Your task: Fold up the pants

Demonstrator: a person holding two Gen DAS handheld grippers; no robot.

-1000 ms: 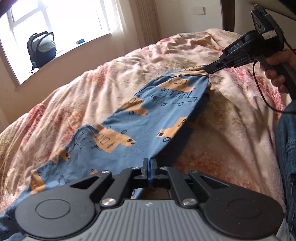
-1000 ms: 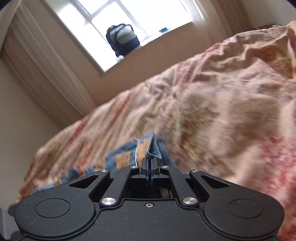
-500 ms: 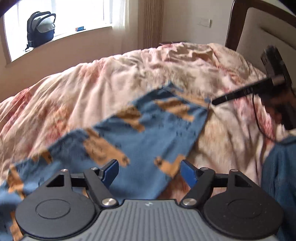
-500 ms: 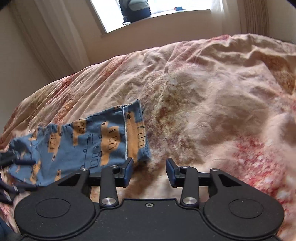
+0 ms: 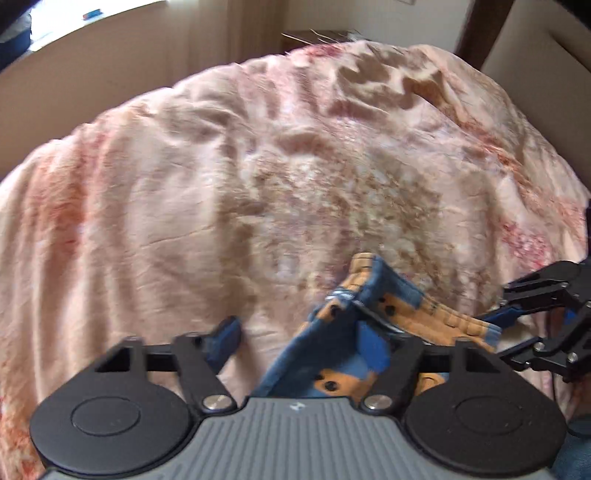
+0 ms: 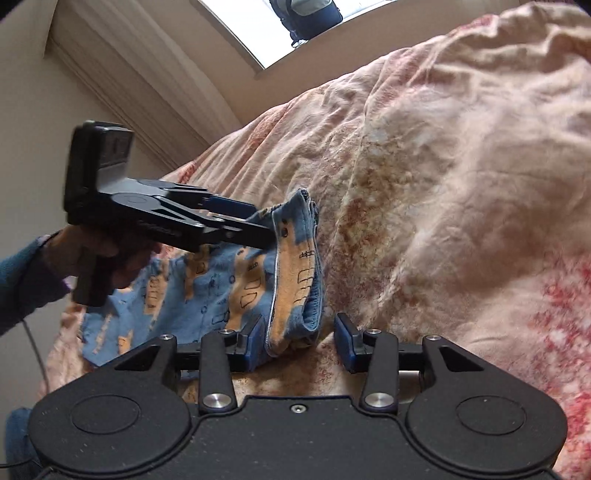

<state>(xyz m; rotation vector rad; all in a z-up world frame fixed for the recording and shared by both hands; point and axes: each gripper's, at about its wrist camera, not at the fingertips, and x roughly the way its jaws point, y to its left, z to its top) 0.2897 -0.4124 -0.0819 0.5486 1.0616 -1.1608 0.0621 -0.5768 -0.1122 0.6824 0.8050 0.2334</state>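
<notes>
The blue pants with orange vehicle prints lie on the bed, waistband end bunched up toward me. In the left wrist view the waistband rises between the fingers of my left gripper, whose jaws are closing. The cloth lies against the right finger, the left finger is clear of it, and nothing is pinched. My right gripper is open, with the waistband corner between its fingers against the left pad. The two grippers sit close together at the same end: the right gripper and the left gripper each show in the other's view.
A crumpled pink and cream floral bedspread covers the whole bed. A headboard stands at the far right. A window sill with a backpack lies beyond the bed. A hand in a blue sleeve holds the left gripper.
Both grippers were shut on the stretched pants, then let go and opened. The pants now lie on the bed. My left gripper swung over to the waistband end, beside the right gripper.
</notes>
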